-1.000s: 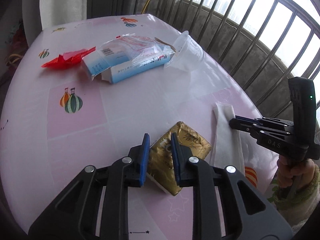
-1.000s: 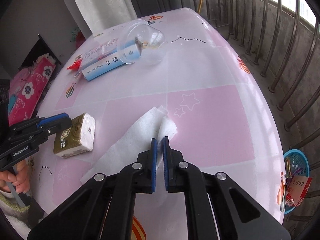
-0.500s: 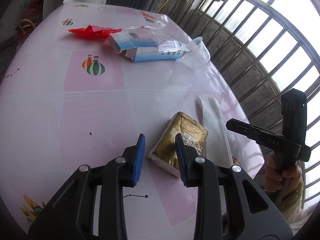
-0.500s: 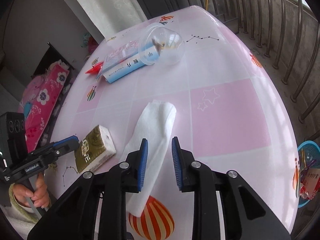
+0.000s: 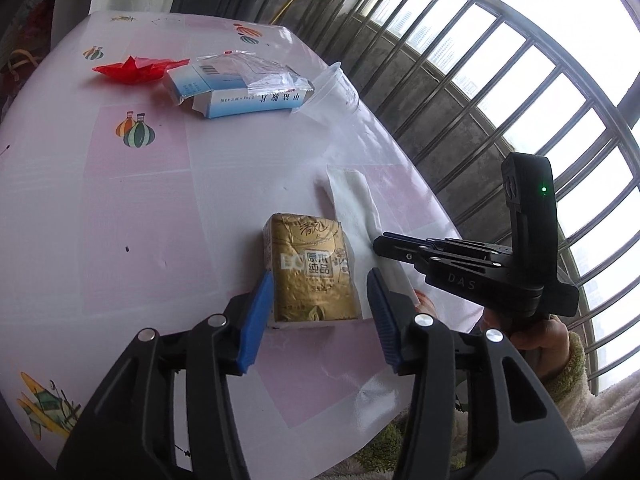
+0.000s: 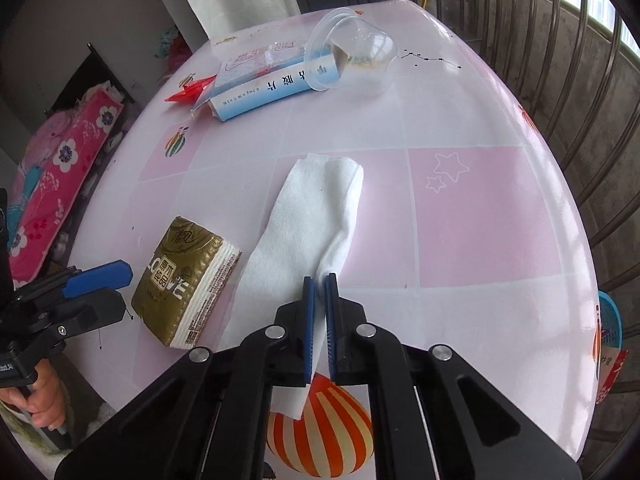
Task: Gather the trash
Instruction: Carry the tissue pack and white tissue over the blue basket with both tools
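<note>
Right gripper (image 6: 319,280): jaws pinched on the long white folded tissue (image 6: 316,200). Left gripper (image 5: 320,296): jaws have just been opening, half-spread either side of the gold foil tissue pack (image 5: 310,272), gripping nothing.

A tissue pack (image 6: 185,282) is lying near the table's (image 6: 480,216) near edge, and a paper towel (image 6: 316,208) is lying just to its right — the two close together, whether touching is unclear. Farther back, well apart from them, a box (image 6: 272,84) is lying with a wrapper (image 5: 260,72) on top. A cup (image 6: 352,54) is lying on its side at the box's right end; a folded scrap (image 5: 136,69) is sitting at the left end.
</note>
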A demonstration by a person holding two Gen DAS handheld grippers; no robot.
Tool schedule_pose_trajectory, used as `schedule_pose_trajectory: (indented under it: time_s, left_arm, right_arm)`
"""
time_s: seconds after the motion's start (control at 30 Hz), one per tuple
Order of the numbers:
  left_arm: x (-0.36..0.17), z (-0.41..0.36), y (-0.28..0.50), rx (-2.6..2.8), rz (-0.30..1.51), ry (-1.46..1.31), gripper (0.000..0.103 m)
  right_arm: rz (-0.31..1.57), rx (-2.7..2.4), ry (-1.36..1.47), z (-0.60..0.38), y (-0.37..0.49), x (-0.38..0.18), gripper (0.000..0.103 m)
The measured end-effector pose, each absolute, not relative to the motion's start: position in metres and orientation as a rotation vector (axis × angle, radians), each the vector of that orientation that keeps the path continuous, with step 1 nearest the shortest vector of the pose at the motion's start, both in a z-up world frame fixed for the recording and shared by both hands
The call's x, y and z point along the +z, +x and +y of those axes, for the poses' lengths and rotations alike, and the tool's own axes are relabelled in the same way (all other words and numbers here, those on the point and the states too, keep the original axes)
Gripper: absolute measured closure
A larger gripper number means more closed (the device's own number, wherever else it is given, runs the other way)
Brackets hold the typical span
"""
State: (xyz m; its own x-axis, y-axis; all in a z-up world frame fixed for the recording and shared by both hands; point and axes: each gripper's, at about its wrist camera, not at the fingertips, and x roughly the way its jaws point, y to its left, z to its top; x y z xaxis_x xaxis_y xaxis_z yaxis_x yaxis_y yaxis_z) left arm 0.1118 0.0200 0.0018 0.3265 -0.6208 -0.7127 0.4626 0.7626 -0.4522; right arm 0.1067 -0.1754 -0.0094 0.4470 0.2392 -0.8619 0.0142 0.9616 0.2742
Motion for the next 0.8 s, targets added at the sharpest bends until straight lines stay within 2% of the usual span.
schedule_pose_trajectory:
  time_s: [0.07,0.13,0.37,0.43,0.47,0.5,0.6,0.63,0.67,0.7,0.8]
  left_arm:
    - [0.002,0.013,0.114,-0.708,1.006,-0.139,0.046]
    - [0.001,0.003,0.115,-0.692,0.996,-0.083,0.042]
    - [-0.012,-0.021,0.118,-0.634,1.010,0.047,0.042]
    - [-0.015,-0.021,0.120,-0.622,1.020,0.049,0.042]
    - [-0.017,-0.021,0.121,-0.618,1.023,0.052,0.042]
    - [-0.019,-0.022,0.121,-0.608,1.028,0.060,0.042]
    - [-0.020,-0.023,0.120,-0.597,1.008,0.079,0.044]
    - [-0.019,-0.023,0.120,-0.603,1.008,0.075,0.049]
    - [-0.019,-0.023,0.121,-0.602,1.011,0.072,0.050]
    - [-0.018,-0.024,0.121,-0.599,1.013,0.075,0.050]
    - [-0.016,-0.028,0.123,-0.589,1.014,0.098,0.052]
  right_arm:
    - [1.096,0.114,0.241,-0.183,0.103,-0.009,0.098]
    - [1.091,0.099,0.236,-0.192,0.099,-0.008,0.098]
    - [1.049,0.091,0.302,-0.222,0.082,0.000,0.096]
    - [1.049,0.105,0.338,-0.225,0.079,-0.001,0.086]
    - [1.052,0.104,0.343,-0.224,0.080,-0.003,0.072]
    - [1.056,0.097,0.333,-0.222,0.080,-0.006,0.066]
    - [1.040,0.088,0.283,-0.212,0.081,-0.008,0.066]
    - [1.038,0.090,0.276,-0.209,0.081,-0.008,0.066]
    - [1.036,0.090,0.277,-0.208,0.082,-0.008,0.071]
    - [1.040,0.093,0.281,-0.209,0.083,-0.009,0.082]
    - [1.031,0.109,0.329,-0.217,0.083,-0.010,0.098]
